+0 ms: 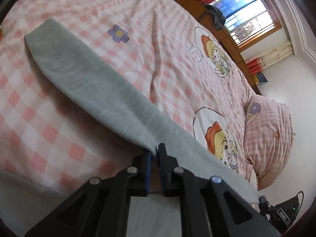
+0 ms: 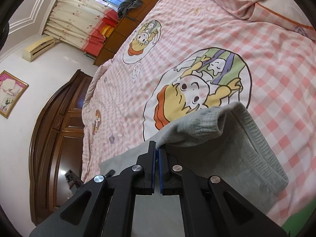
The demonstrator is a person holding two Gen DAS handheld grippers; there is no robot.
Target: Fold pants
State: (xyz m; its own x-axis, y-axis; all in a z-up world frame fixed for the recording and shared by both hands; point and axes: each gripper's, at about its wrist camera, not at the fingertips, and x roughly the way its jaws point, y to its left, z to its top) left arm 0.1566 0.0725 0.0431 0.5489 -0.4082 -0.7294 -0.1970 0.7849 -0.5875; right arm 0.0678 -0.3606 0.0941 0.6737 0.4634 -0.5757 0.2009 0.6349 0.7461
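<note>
We see the left claw [image 1: 155, 148] clamped on the edge of the grey pants [image 1: 94, 83], jaws closed with fabric pinched between the blue pads. From that pinch the pants run as a long grey strip up and to the left across the bed [image 1: 59, 138], the far end lying flat on the pink checked cover just left of a purple flower print [image 1: 118, 33]. Down and to the right of the pinch the fabric edge runs on to the frame's lower right, where a second black gripper [image 1: 270, 207] shows; we can't tell its grip from this view. A pillow [image 1: 270, 138] sits at the right end of the bed, a window [image 1: 246, 9] above it. In the right wrist view, a dark wooden headboard [image 2: 59, 138] is at left, a curtain [image 2: 79, 19] and an AC unit [image 2: 38, 48] upper left. The right claw [image 2: 157, 148] is closed on the pants [image 2: 227, 148] too, pinching the edge at the fingertips. The ribbed waistband [image 2: 262, 148] bunches up just right of the claw and drapes onto the bed [image 2: 276, 69], partly covering a round cartoon print [image 2: 197, 90].
</note>
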